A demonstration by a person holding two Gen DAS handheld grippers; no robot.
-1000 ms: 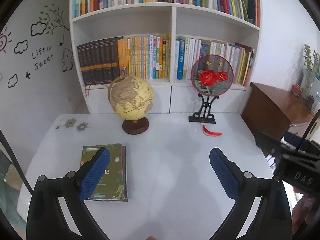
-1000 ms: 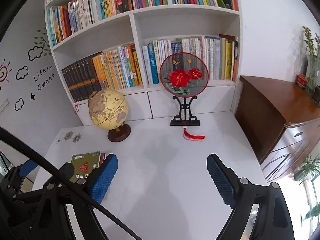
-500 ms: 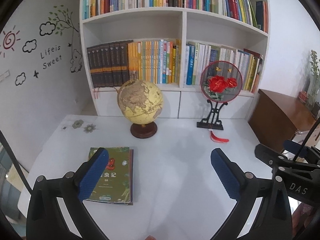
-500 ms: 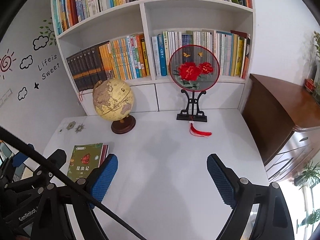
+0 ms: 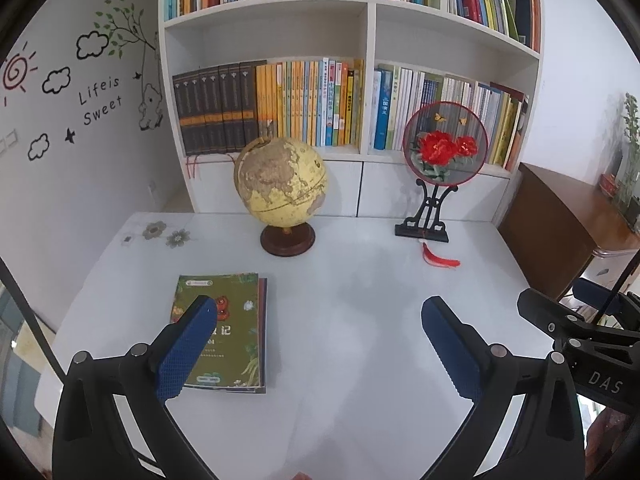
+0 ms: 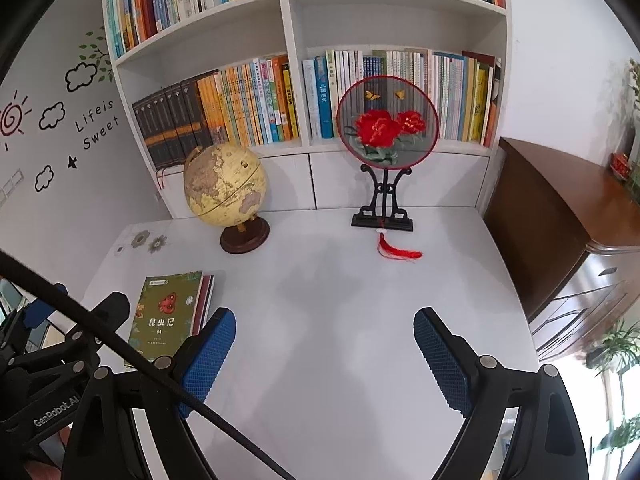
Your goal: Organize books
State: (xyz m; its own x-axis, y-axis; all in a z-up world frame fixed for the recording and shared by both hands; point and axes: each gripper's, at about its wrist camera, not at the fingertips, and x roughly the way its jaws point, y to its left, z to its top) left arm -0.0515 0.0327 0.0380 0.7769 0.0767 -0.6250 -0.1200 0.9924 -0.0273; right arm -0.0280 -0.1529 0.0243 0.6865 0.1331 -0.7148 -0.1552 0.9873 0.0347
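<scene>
A small stack of books with a green cover (image 5: 236, 328) (image 6: 168, 312) lies flat on the white table (image 5: 352, 312) at the front left. My left gripper (image 5: 318, 316) hangs open above the table, its left finger over the green cover and nothing between the pads. My right gripper (image 6: 324, 328) is open too, over bare table just right of the stack. The white bookshelf (image 5: 370, 28) (image 6: 296, 24) at the back holds rows of upright books.
A yellow globe (image 5: 282, 184) (image 6: 224, 188) on a wooden base stands behind the stack. A round red-flower fan on a black stand (image 5: 444, 148) (image 6: 386, 120) with a red tassel sits at the back right. A brown wooden cabinet (image 6: 560, 216) borders the table's right edge.
Both views have shifted a little, so the shelf and the green book stack sit further right and lower in the frames. Both grippers stay open and hold nothing.
</scene>
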